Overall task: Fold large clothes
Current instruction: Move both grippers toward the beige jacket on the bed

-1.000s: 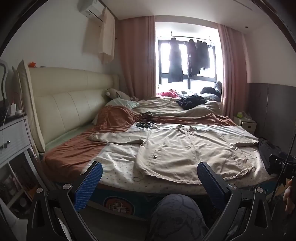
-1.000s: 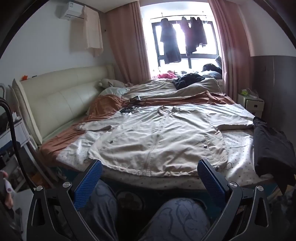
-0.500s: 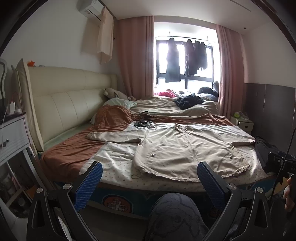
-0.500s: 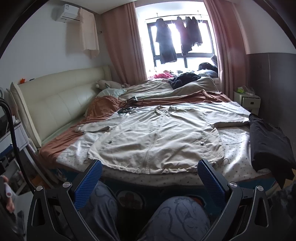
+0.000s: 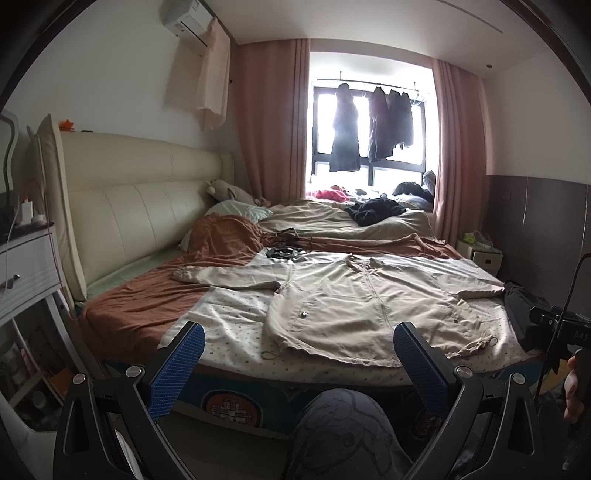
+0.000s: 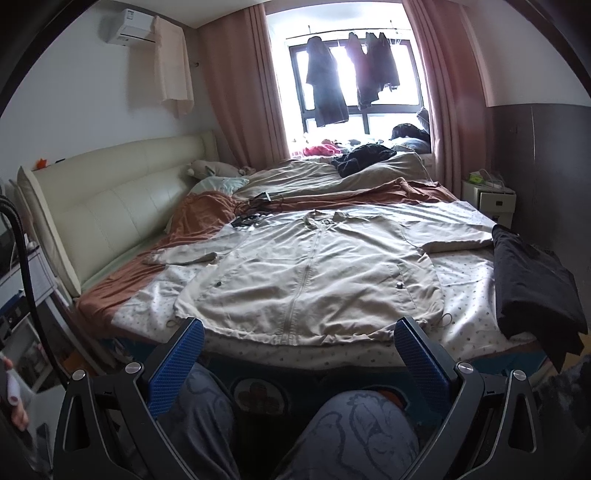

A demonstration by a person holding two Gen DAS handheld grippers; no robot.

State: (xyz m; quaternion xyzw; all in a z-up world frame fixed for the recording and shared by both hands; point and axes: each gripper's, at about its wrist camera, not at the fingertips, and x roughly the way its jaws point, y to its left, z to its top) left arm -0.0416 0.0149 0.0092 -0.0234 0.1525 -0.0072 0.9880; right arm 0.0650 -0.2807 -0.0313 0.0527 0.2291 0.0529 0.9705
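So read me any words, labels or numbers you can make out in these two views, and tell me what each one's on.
"DAS": white letters on the black body of the other hand-held gripper, at the right edge of the left wrist view; any further letters are cut off.
Air conditioner: a small dark mark on its front, too blurred to read.
Round emblem on the bed's footboard: a pattern, no legible text.
Beige jacket: no visible label.

Left wrist view: from beyond the foot edge of the bed [image 5: 236,369], low, above a knee [image 5: 343,424], facing across the mattress toward the window [image 5: 369,136], offset toward the headboard [image 5: 140,210] side. Right wrist view: same edge, closer in, more centred, above both knees, facing the same window [image 6: 354,85]. Shared by both: beige jacket [image 5: 369,310] [image 6: 310,280] spread flat, headboard [image 6: 110,199], curtains, hanging dark clothes. Seen at the left view's right margin: the other gripper's body and a hand [image 5: 574,387].
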